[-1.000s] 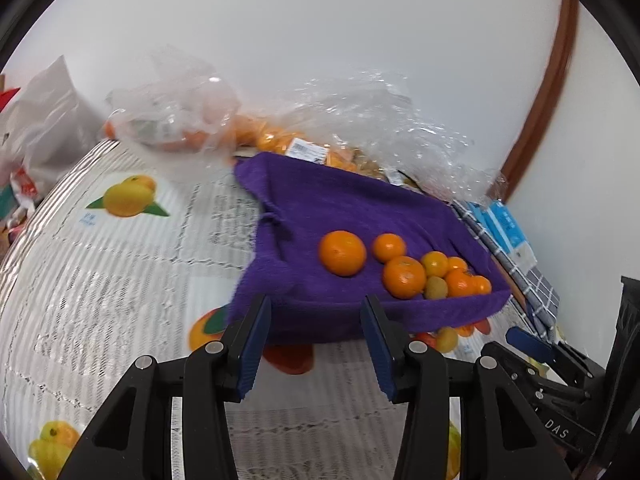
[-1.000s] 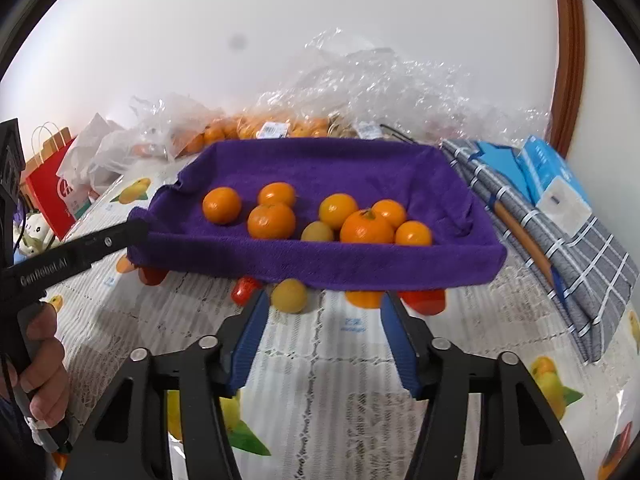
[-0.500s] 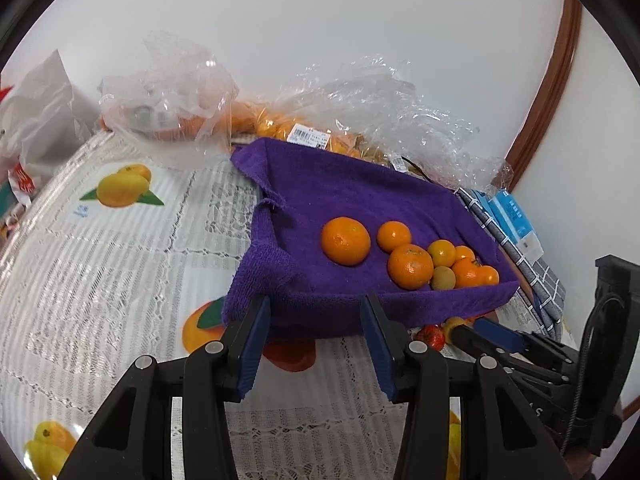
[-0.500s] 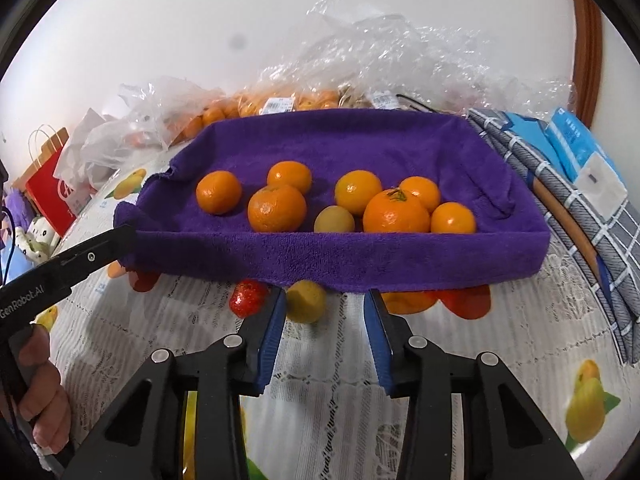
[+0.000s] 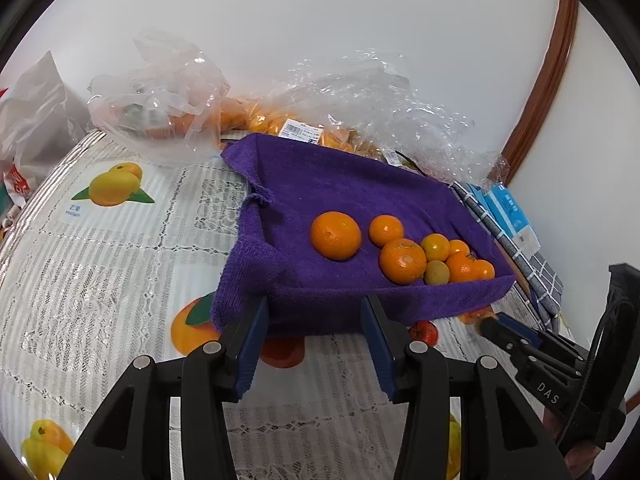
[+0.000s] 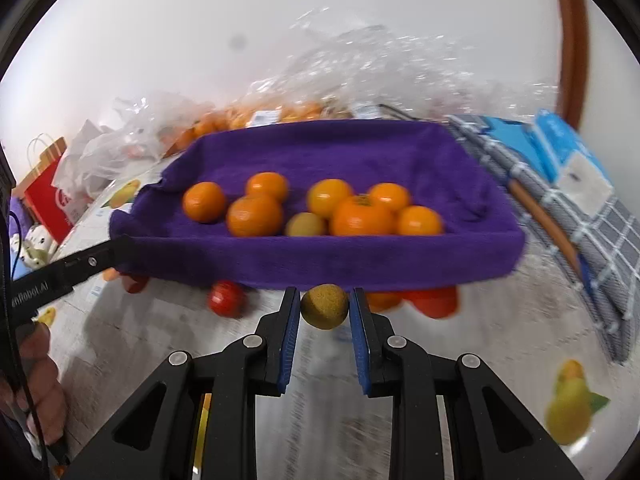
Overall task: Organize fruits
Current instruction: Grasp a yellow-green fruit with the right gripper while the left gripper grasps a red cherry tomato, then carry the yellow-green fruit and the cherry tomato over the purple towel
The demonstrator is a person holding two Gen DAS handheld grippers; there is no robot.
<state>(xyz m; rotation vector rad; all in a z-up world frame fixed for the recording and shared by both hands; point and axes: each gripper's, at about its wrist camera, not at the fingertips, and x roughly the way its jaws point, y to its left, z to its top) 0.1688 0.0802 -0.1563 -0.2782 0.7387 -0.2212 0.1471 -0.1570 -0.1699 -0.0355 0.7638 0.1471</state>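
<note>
The right gripper [image 6: 324, 316] is clamped on a small yellow-green fruit [image 6: 324, 306], its blue pads pressing both sides, just in front of the purple towel [image 6: 320, 256] holding the oranges [image 6: 362, 216]. The left gripper [image 5: 314, 340] stands partly open with nothing between its jaws, at the towel's near left corner.

Fuzzy matt purple towel [image 6: 320, 256], crinkled glossy clear plastic bags [image 5: 160, 104], lace-patterned printed tablecloth [image 5: 100, 280].
</note>
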